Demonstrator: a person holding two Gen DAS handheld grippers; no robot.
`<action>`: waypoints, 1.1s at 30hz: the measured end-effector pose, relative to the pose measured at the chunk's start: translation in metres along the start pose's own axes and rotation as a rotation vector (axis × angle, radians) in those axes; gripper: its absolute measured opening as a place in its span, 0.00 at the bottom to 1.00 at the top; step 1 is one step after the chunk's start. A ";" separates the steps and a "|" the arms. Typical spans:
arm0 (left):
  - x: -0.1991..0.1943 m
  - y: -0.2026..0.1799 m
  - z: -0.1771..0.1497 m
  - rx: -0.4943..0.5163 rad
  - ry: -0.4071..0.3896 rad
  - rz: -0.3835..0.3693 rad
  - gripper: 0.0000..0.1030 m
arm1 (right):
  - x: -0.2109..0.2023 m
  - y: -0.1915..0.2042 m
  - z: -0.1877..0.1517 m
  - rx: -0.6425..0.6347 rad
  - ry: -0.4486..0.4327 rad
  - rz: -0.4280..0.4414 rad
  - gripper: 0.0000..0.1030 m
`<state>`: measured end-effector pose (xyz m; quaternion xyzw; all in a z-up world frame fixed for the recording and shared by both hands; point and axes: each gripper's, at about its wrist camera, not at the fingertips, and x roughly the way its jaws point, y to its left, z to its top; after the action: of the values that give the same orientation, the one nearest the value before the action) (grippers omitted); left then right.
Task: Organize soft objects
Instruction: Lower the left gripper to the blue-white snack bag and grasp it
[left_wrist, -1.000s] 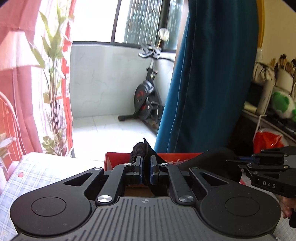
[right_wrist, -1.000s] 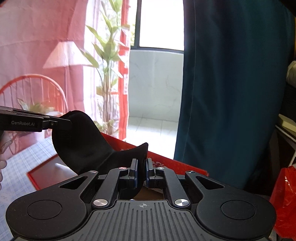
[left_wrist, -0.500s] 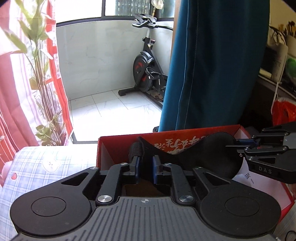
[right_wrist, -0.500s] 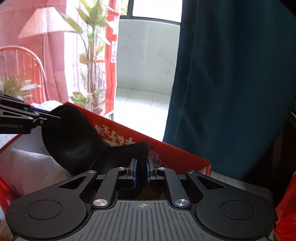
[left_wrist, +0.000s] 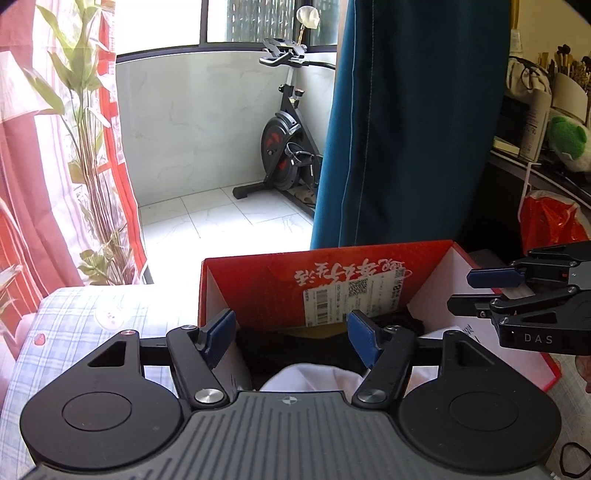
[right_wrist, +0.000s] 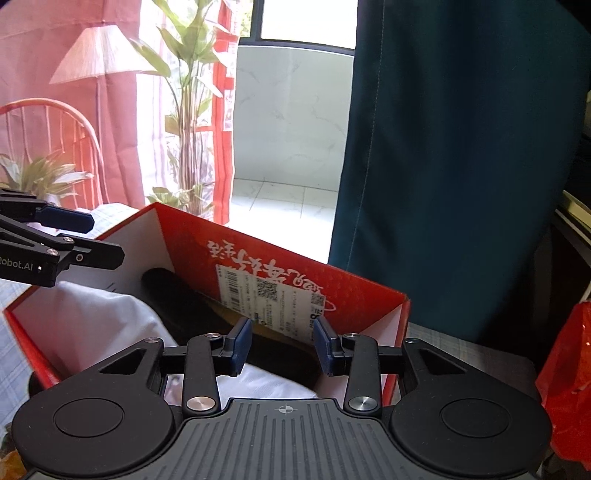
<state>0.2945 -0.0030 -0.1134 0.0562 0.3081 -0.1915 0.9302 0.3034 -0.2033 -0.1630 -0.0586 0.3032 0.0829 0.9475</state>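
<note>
A black soft fabric piece (left_wrist: 295, 350) lies inside the red cardboard box (left_wrist: 258, 288), on top of white cloth (left_wrist: 314, 376). My left gripper (left_wrist: 291, 336) is open and empty just above the box's near side. My right gripper (right_wrist: 282, 343) is also open and empty over the box (right_wrist: 369, 299), with the black piece (right_wrist: 184, 299) and white cloth (right_wrist: 92, 325) below it. Each gripper shows in the other's view, the right one (left_wrist: 476, 291) at the right and the left one (right_wrist: 92, 236) at the left.
The box stands on a checked cloth (left_wrist: 92, 325). A blue curtain (left_wrist: 406, 129) hangs behind it, with an exercise bike (left_wrist: 291, 147) on the balcony. A red plastic bag (left_wrist: 550, 218) sits at the right, a plant (left_wrist: 85, 147) and red curtain at the left.
Both grippers held the black fabric stretched between them, lowered it into the box and opened. The fabric now lies in the box.
</note>
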 end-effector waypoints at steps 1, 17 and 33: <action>-0.006 -0.001 -0.003 -0.003 -0.002 -0.001 0.68 | -0.006 0.002 -0.002 0.002 -0.006 0.004 0.33; -0.084 -0.028 -0.081 -0.074 0.007 -0.070 0.67 | -0.102 0.037 -0.055 -0.014 -0.037 0.088 0.33; -0.084 -0.060 -0.167 -0.213 0.142 -0.204 0.62 | -0.129 0.061 -0.156 0.105 0.010 0.130 0.35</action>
<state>0.1165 0.0064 -0.1970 -0.0610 0.3959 -0.2468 0.8824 0.0994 -0.1849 -0.2176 0.0105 0.3149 0.1281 0.9404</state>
